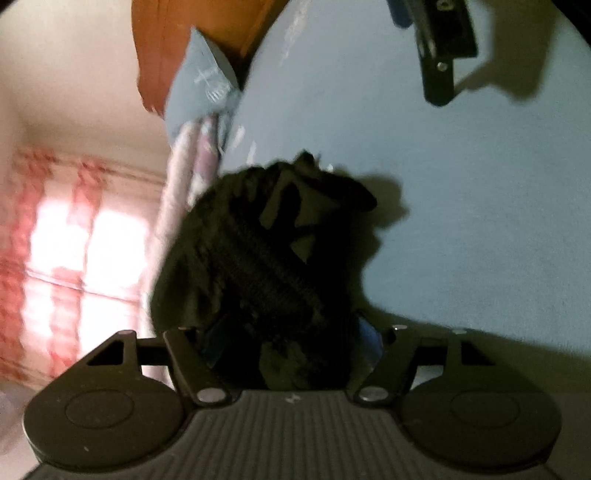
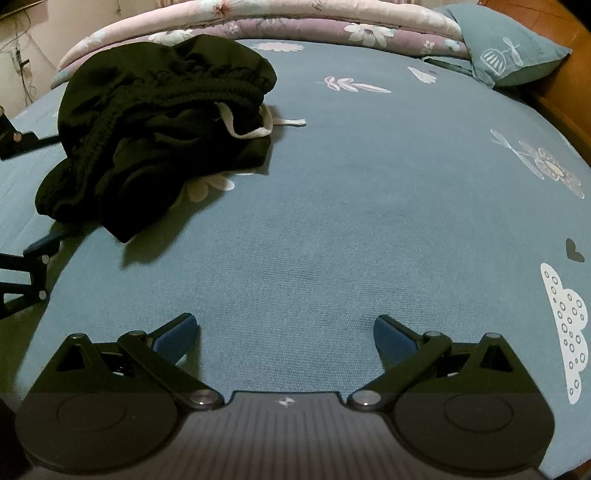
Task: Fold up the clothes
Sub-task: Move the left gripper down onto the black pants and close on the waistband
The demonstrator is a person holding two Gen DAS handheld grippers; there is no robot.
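At the far left of the right wrist view, your left gripper (image 2: pixel 26 206) shows only as black linkage pieces poking in from the edge, just beside the black garment (image 2: pixel 155 122), which lies bunched in a heap on the blue bedsheet (image 2: pixel 332 229), in the left half of the view. Its elastic waistband (image 2: pixel 207 88) is gathered and faces up, and a white drawstring (image 2: pixel 258 127) trails out of it onto the sheet toward the right. In the left wrist view, which is tilted and blurred, the same garment (image 1: pixel 266 266) fills the space between the fingers of your left gripper (image 1: pixel 288 343); the cloth hides the pads, so you cannot tell from here whether they press on the fabric or stand clear of it, though the finger arms sit fairly wide apart. Moving right, the middle of the sheet is bare, printed with white leaves and flowers. Your right gripper (image 2: pixel 286 339) hovers low over this bare stretch with its blue pads (image 2: pixel 391 338) spread wide and nothing between them, well apart from the garment. In the left wrist view, the right gripper (image 1: pixel 439 48) appears at the top as a dark block. Behind, a folded floral quilt (image 2: pixel 295 22) runs along the far edge of the bed, and at the far right a blue pillow (image 2: pixel 513 48) rests against the wooden headboard (image 2: pixel 569 85).
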